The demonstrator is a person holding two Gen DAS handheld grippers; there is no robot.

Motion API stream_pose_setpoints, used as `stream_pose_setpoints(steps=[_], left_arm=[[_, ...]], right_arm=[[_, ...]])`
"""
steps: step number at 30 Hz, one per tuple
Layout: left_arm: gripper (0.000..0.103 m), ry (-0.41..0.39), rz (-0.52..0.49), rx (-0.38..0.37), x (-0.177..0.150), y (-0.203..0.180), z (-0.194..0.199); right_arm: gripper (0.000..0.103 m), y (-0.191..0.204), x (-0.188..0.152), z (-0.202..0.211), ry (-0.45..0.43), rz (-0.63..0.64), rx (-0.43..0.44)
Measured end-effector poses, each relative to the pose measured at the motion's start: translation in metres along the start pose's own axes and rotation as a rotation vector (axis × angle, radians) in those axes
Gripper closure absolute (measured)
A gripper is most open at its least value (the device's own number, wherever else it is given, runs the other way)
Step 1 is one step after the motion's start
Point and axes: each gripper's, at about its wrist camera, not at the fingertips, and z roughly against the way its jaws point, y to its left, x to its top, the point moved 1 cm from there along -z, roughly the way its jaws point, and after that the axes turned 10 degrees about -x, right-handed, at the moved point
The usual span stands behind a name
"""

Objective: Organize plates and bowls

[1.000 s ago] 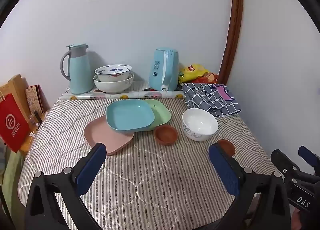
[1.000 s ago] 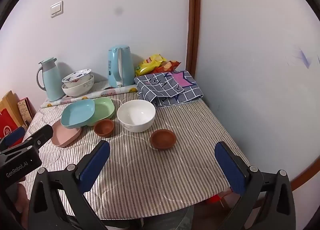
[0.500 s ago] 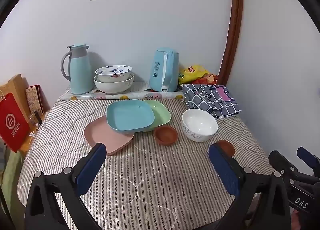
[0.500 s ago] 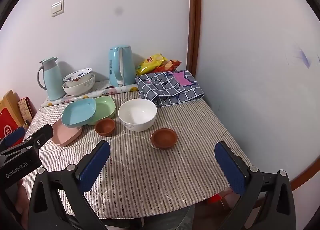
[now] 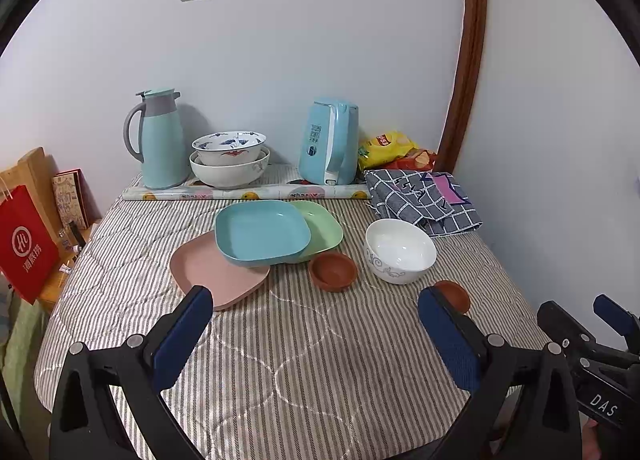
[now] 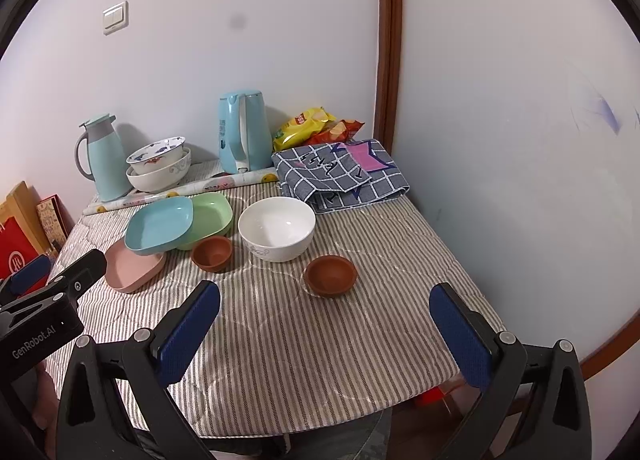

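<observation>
Both grippers, left (image 5: 316,324) and right (image 6: 326,320), spread wide, empty, hovering over near table edge. Brown bowl (image 6: 330,274) just ahead of right; second brown bowl (image 5: 333,271) and plates (image 5: 262,234) ahead of left. Suggest: right takes near bowl by rim, nests into second.

- Blue plate (image 5: 262,234) stacked atop, overlapping pink plate (image 5: 208,274) and green plate (image 5: 324,225).
- White bowl (image 5: 400,250) upright, right of them.
- Two small brown bowls (image 6: 212,253) (image 6: 330,274), apart, both upright.
</observation>
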Motion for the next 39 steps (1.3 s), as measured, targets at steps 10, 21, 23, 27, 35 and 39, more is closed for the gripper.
stream_pose_setpoints(steps=[10, 21, 23, 27, 35, 39], left_arm=[[0.000, -0.002, -0.001, 0.003, 0.0005, 0.0012, 0.0014], [0.000, 0.000, -0.001, 0.006, 0.0009, 0.0019, 0.0004], [0.000, -0.001, 0.000, 0.006, 0.0009, 0.0020, 0.0003], [0.000, -0.002, 0.000, 0.008, 0.0000, 0.0018, -0.0002], [0.000, -0.004, -0.001, 0.007, 0.0009, 0.0025, -0.0004], [0.000, -0.008, -0.001, 0.008, -0.0005, 0.0030, 0.0011]], right_arm=[[0.000, 0.0018, 0.0009, 0.0029, -0.003, -0.003, 0.000], [0.000, 0.0030, 0.0016, 0.0044, -0.006, -0.008, 0.005], [0.000, 0.0024, 0.0012, 0.0042, -0.006, -0.011, 0.005], [0.000, 0.0031, 0.0018, 0.0052, -0.008, -0.012, 0.006], [0.000, 0.0027, 0.0013, 0.0059, -0.010, -0.013, 0.008], [0.000, 0.0034, 0.0013, 0.0066, -0.013, -0.012, 0.007]])
